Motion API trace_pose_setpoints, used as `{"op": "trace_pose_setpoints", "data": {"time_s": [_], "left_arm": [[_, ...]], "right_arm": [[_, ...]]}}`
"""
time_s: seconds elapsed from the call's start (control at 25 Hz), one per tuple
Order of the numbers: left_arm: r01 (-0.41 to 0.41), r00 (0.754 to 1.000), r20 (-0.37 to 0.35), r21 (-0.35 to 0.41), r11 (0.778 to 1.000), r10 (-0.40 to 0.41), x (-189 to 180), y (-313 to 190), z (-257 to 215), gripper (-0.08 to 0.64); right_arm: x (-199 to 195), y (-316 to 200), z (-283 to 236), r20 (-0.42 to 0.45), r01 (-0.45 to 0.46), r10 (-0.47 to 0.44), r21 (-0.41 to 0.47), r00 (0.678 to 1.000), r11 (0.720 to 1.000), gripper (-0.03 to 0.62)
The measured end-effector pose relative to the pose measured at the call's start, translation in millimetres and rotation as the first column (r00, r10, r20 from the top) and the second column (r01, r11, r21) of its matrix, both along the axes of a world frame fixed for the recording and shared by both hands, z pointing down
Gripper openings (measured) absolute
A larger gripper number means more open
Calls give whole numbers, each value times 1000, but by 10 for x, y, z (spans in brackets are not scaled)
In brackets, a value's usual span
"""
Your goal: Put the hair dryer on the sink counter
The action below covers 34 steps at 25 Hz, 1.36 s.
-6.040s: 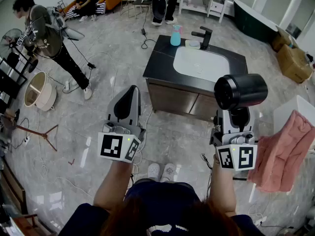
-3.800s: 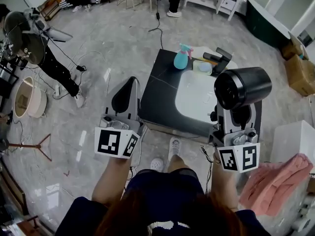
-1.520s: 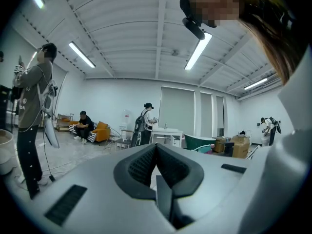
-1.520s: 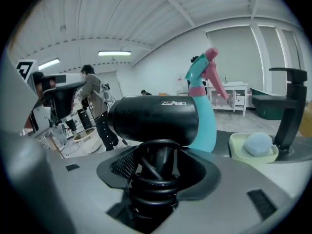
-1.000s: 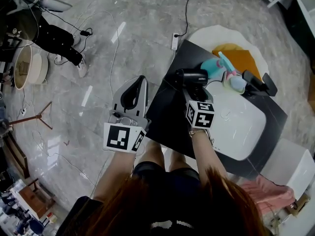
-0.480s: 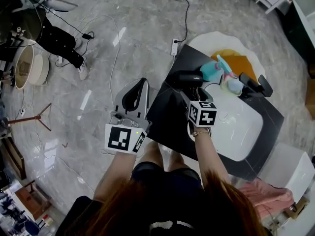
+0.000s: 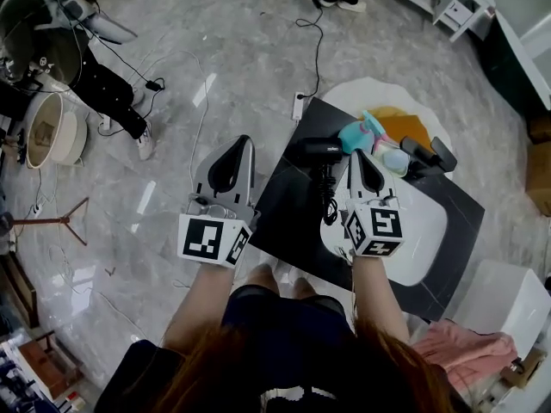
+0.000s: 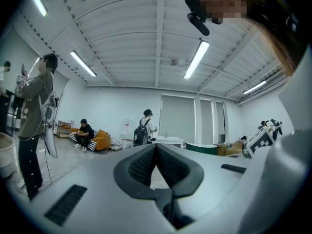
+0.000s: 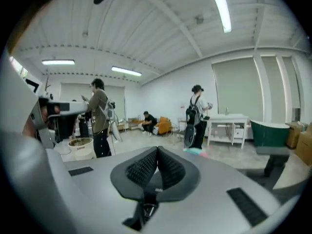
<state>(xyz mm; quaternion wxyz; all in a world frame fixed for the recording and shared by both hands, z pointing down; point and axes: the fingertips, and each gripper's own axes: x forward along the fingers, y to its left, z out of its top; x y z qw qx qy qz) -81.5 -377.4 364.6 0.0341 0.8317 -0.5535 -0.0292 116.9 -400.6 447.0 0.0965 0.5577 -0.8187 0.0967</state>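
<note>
The hair dryer [image 7: 318, 151] is lying on its side on the dark tabletop [image 7: 284, 209], just ahead and to the left of the right gripper [image 7: 359, 156]. Its cord [image 7: 328, 198] is trailing back alongside that gripper. Nothing is holding it. It is resting flat, clear of the white basin [image 7: 422, 231], probably so it can't slide in, though the lens is making that gap hard to judge.

The right gripper's jaws are closing right up, pads meeting on nothing, and it is hanging above the tabletop rather than touching the dryer. The left gripper [image 7: 240, 142] is hovering beyond the tabletop's edge, over the floor. Its jaws are pressed together and empty, and it is idling clear of the work. To me, the placing is looking done.
</note>
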Motion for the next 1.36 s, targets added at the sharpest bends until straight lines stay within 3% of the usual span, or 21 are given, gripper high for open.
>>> {"op": "trace_pose_setpoints", "data": {"time_s": [0.24, 0.44, 0.72, 1.36], "left_arm": [[6, 1000, -10, 69, 998, -5, 15, 99, -526, 12], [2, 1000, -16, 134, 991, 0, 74, 219, -914, 12], [-3, 1000, -14, 170, 985, 5, 83, 306, -1152, 12], [-2, 1000, -7, 172, 985, 3, 111, 384, -1244, 12]], "right_arm": [[85, 193, -1193, 54, 7, -22, 261, 998, 965, 16], [132, 397, -1809, 69, 9, -39, 386, 997, 923, 15], [105, 523, -2105, 59, 12, -43, 441, 997, 897, 15], [90, 619, -2197, 45, 28, -53, 445, 998, 895, 15]]}}
